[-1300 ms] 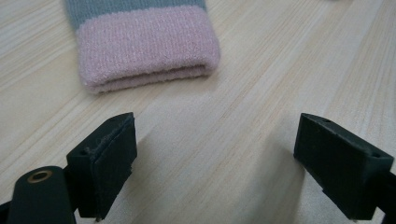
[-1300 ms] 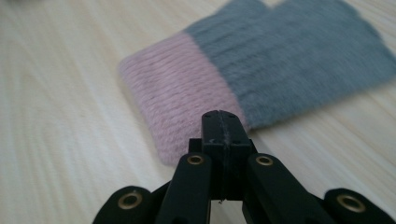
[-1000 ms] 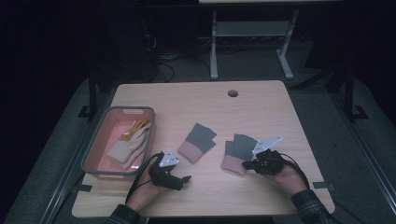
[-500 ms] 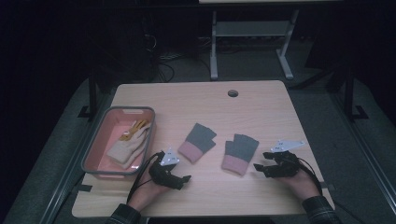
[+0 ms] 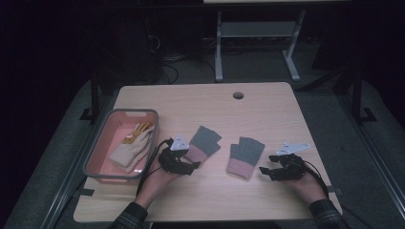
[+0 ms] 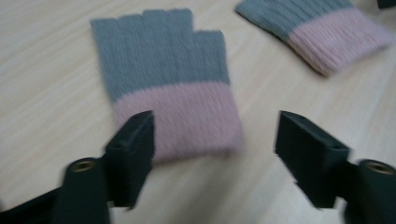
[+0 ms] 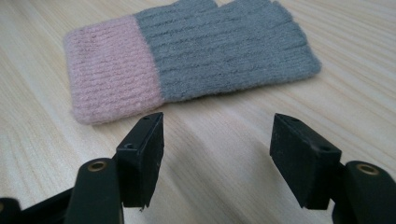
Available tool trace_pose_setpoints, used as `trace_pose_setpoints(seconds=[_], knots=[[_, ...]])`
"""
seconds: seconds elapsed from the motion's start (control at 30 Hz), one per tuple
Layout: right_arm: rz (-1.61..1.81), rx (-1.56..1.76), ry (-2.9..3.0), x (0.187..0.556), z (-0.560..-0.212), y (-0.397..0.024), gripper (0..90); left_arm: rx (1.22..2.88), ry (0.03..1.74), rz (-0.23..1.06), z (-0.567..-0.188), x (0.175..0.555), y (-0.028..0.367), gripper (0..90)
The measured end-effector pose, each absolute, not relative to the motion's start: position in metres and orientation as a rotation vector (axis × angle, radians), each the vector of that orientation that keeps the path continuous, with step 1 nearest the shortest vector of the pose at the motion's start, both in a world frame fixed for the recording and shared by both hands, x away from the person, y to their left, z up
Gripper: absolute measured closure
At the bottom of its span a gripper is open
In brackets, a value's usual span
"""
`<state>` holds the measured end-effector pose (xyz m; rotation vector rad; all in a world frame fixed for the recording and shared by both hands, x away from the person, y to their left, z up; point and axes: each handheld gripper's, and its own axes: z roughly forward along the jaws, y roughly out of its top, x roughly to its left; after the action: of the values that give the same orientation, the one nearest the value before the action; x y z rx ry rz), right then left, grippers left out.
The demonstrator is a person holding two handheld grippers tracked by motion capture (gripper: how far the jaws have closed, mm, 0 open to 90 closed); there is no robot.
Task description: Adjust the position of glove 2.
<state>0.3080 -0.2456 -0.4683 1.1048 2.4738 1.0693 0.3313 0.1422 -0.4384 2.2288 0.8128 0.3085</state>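
Two knitted fingerless gloves, grey over the fingers with pink ribbed cuffs, lie flat and apart near the middle of your pale wooden bench (image 5: 267,107): the left glove (image 5: 204,143) slants with its cuff toward your left hand, and the right glove (image 5: 244,156) lies with its cuff toward you. Your left tool (image 5: 190,166) sits at the left glove's cuff; in the left gripper view that cuff (image 6: 180,119) lies just beyond and partly between the jaws, which have just been narrowing yet are apart and press on nothing. Your right tool (image 5: 265,171) rests just right of the right glove's cuff, clear of it; in the right gripper view the glove (image 7: 191,56) lies ahead of the jaws, which have just sprung apart and hold nothing, bare wood between them. Farther left, beside your left hand, a grey-rimmed pink plastic bin (image 5: 99,148) holds a cream glove (image 5: 129,151) and a yellow one (image 5: 138,131).
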Motion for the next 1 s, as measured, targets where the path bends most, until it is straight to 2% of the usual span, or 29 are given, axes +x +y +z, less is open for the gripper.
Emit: trace_pose_setpoints(seconds=[0.17,0.23,0.5,0.6,0.77,1.0], knots=[[1.074,1.111,2.475,0.307,-0.468,-0.245,35.0,2.235,0.872,0.323,-0.435,0.357,0.138,48.8],[1.075,1.106,2.474,0.307,-0.467,-0.245,35.3,2.235,0.899,0.319,-0.435,0.367,0.138,52.4],[1.092,1.085,2.464,0.306,-0.465,-0.246,39.4,2.238,0.987,0.32,-0.443,0.396,0.139,53.7],[1.1,1.089,2.466,0.306,-0.464,-0.247,43.7,2.238,1.01,0.298,-0.448,0.4,0.141,52.7],[1.125,1.075,2.477,0.306,-0.462,-0.249,55.6,2.248,1.019,0.273,-0.453,0.402,0.141,52.3],[1.123,1.064,2.498,0.306,-0.462,-0.247,59.7,2.229,1.016,0.179,-0.459,0.405,0.144,62.0]])
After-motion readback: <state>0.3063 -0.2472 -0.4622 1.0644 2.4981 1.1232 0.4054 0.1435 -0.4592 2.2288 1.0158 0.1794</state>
